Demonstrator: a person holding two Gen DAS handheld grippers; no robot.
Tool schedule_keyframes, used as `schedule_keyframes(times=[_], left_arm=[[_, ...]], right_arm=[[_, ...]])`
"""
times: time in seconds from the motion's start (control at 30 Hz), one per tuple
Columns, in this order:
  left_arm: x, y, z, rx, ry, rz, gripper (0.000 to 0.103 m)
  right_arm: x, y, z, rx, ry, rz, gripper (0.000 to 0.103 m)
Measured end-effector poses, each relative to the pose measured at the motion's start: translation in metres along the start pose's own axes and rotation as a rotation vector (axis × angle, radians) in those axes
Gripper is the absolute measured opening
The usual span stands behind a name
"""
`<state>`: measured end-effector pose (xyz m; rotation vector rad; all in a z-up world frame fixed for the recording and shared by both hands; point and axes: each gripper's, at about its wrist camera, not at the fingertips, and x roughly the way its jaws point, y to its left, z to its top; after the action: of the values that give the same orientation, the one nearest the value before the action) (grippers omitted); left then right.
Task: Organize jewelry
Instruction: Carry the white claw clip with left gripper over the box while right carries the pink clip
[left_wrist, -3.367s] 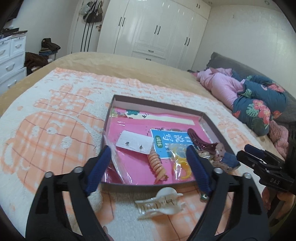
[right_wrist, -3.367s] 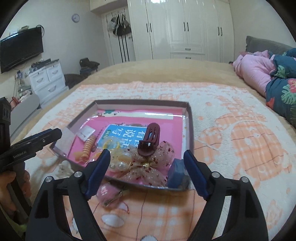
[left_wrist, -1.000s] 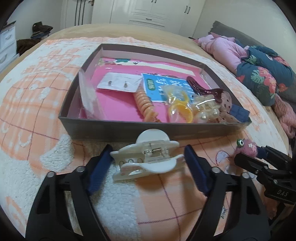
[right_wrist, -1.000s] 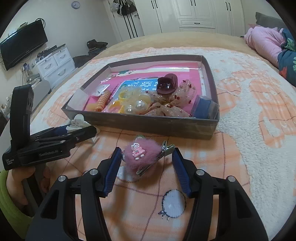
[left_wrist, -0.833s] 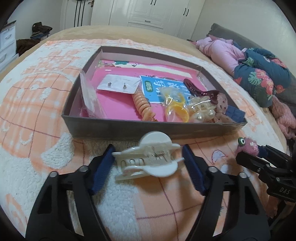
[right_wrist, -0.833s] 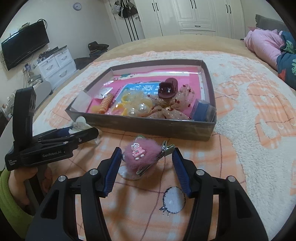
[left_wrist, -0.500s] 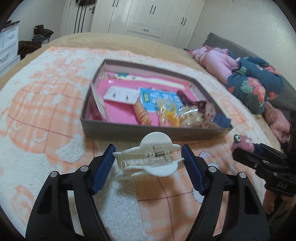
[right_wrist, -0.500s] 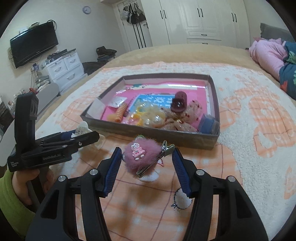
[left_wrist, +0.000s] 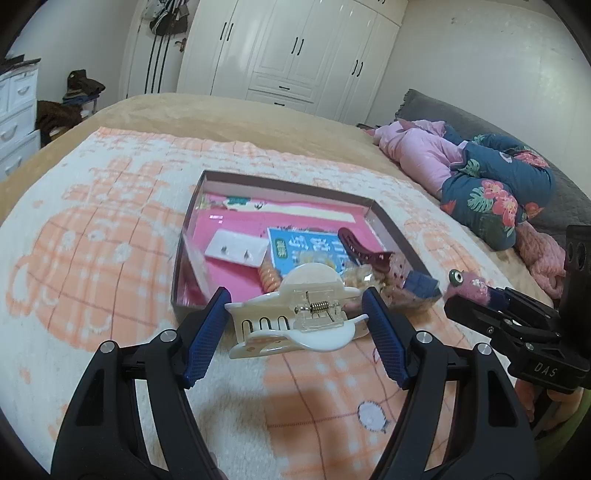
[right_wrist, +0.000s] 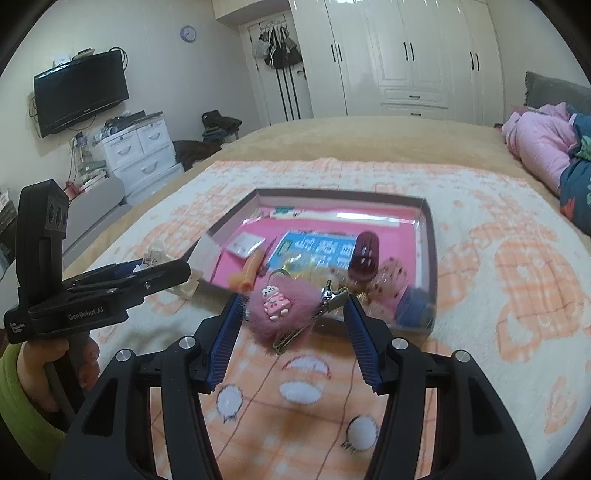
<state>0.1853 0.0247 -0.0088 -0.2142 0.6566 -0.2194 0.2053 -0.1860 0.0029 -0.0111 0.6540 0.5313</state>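
Observation:
My left gripper (left_wrist: 295, 325) is shut on a white claw hair clip (left_wrist: 299, 314) and holds it in the air in front of the near wall of the shallow dark box (left_wrist: 391, 225). My right gripper (right_wrist: 293, 314) is shut on a fluffy pink hair clip (right_wrist: 280, 306) with a small bear charm, also lifted before the box (right_wrist: 430, 236). The box has a pink floor and holds an earring card (left_wrist: 236, 251), an orange spiral tie (left_wrist: 269, 275), a maroon claw clip (right_wrist: 365, 258), a blue booklet and a glittery bow.
The box lies on an orange-and-white blanket (left_wrist: 92, 258) on a bed. Pink and floral bedding (left_wrist: 480, 177) is piled at the right. White drawers (right_wrist: 140, 151) and a TV (right_wrist: 81, 92) stand at the left, wardrobes behind.
Both grippers closed on their clips lying on the blanket and have lifted them up; the box now sits lower and farther in both views.

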Motion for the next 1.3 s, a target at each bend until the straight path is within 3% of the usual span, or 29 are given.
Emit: schedule_keyframes(times=[0.5, 1.0, 1.3], left_arm=[[0.036, -0.029, 0.028, 0.060, -0.002, -0.032, 0.064], [0.097, -0.030, 0.029, 0.064, 0.095, -0.027, 0.064], [0.106, -0.026, 0.024, 0.052, 0.115, -0.014, 0.064]], right_arm=[[0.004, -0.036, 0.025, 0.009, -0.063, -0.096, 0.054], [0.054, -0.070, 0.012, 0.019, 0.038, -0.166, 0.055], [0.074, -0.066, 0.002, 0.009, 0.087, -0.158, 0.056]])
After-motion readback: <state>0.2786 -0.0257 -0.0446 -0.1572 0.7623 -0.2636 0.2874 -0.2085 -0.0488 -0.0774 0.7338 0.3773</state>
